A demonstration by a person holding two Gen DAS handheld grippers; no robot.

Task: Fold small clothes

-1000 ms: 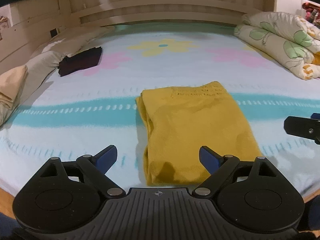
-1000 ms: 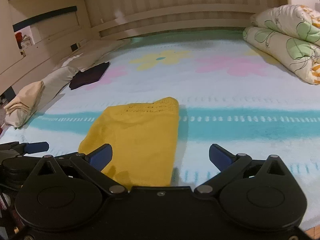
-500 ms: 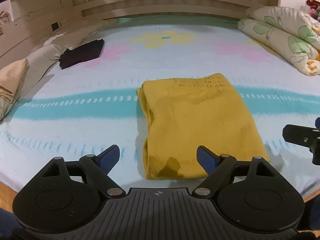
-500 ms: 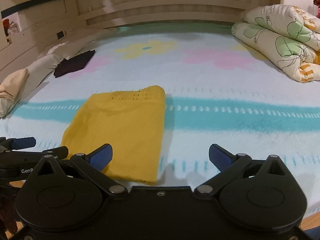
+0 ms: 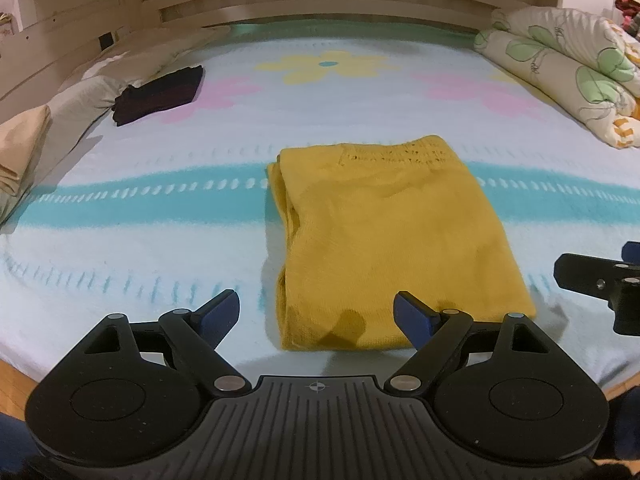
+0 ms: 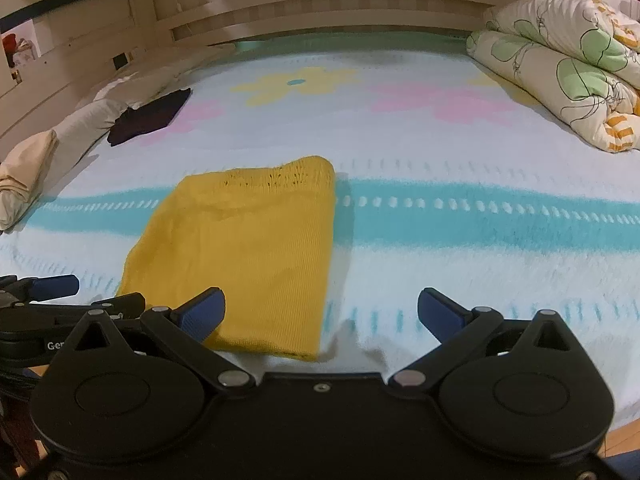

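The yellow knit top [image 5: 396, 240] lies flat on the bed [image 5: 168, 240] across the teal stripe, near the edge closest to me, and it looks to me like a finished job: a tidy rectangle with its layered fold edges along the left side and the patterned band at the far end. As I judge it, this piece needs at most a last smoothing or a move to a pile. A dark folded garment [image 5: 160, 94] sits well apart near the pillows [image 5: 80, 100] on the left, seemingly done too, and I see no unfolded small clothes anywhere. My left gripper [image 5: 316, 316] hangs just above the top's near edge, jaws spread wide, holding and touching nothing. My right gripper [image 6: 320, 314] is likewise wide open and empty, hovering over the top's near right corner and the bare blanket beside it. A rolled floral quilt [image 6: 560, 72] rests far right.
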